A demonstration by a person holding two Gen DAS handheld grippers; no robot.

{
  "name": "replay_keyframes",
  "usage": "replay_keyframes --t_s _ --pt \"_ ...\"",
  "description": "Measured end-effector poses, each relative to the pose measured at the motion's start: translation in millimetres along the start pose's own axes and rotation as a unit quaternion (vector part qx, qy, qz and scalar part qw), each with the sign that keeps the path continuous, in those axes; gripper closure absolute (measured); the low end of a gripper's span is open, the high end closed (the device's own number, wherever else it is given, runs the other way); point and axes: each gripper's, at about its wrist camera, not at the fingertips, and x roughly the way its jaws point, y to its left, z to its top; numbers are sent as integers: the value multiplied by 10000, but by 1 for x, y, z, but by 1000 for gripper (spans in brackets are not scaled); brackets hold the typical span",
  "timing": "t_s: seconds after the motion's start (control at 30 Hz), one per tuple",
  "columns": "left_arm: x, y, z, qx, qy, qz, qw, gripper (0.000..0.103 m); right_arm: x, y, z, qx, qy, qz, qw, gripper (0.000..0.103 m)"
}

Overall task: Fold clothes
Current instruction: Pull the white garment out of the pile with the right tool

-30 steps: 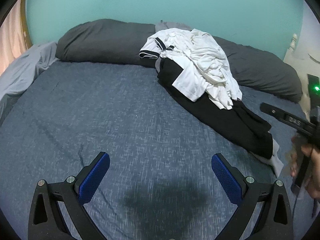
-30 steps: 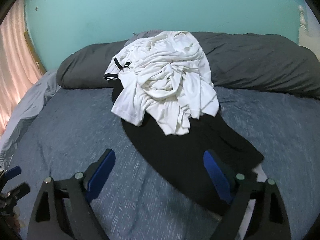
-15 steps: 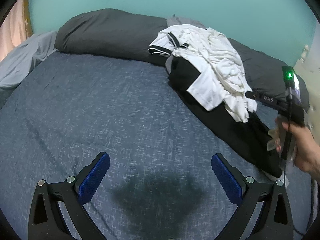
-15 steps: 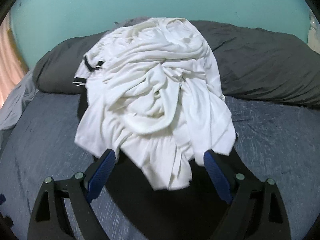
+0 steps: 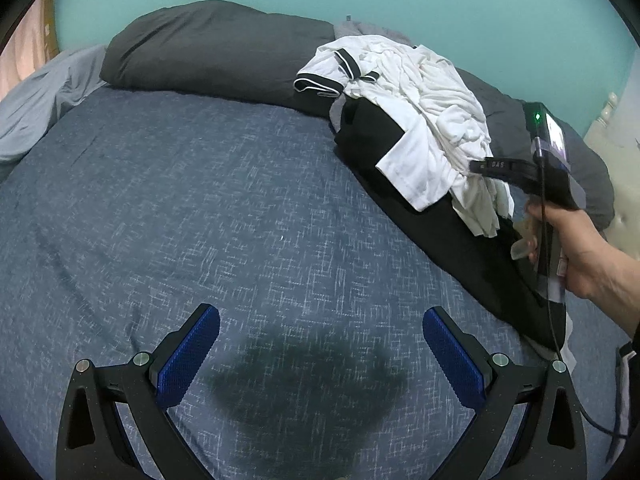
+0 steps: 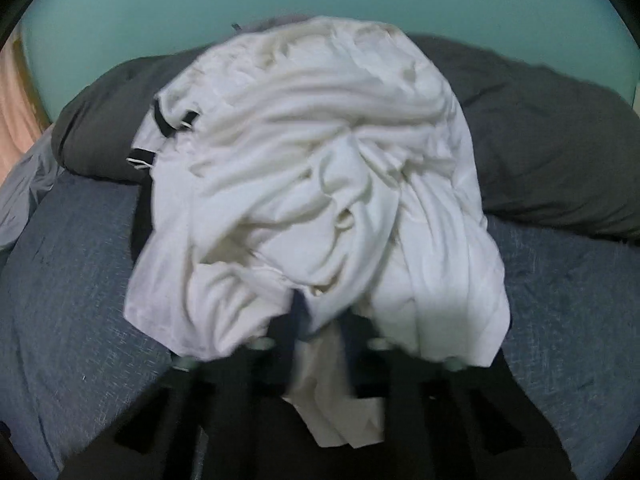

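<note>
While the left tongs [image 5: 320, 356] hang spread over bare bed [image 5: 200, 208], the right tongs [image 6: 320, 320] are closing on the white shirt [image 6: 320, 184] heaped at upper right, far nearer them.

Bedroom: bed [image 5: 200, 208], pillows [image 5: 216, 52]

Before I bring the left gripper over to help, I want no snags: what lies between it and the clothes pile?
Only bare blue bedspread lies between the left gripper and the clothes pile, as the left wrist view shows.
</note>
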Motion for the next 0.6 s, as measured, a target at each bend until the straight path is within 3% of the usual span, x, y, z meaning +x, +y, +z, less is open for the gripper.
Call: replay_keyframes --t_s 0.33,0.6 --pt "-34 9 -26 -85 -138 55 9999 0 -82 32 -27 -575 -589 524 9952 97" --pt "-79 4 -65 -40 -312 33 9995 0 -164 47 -85 -695 -794 1006 9893 97"
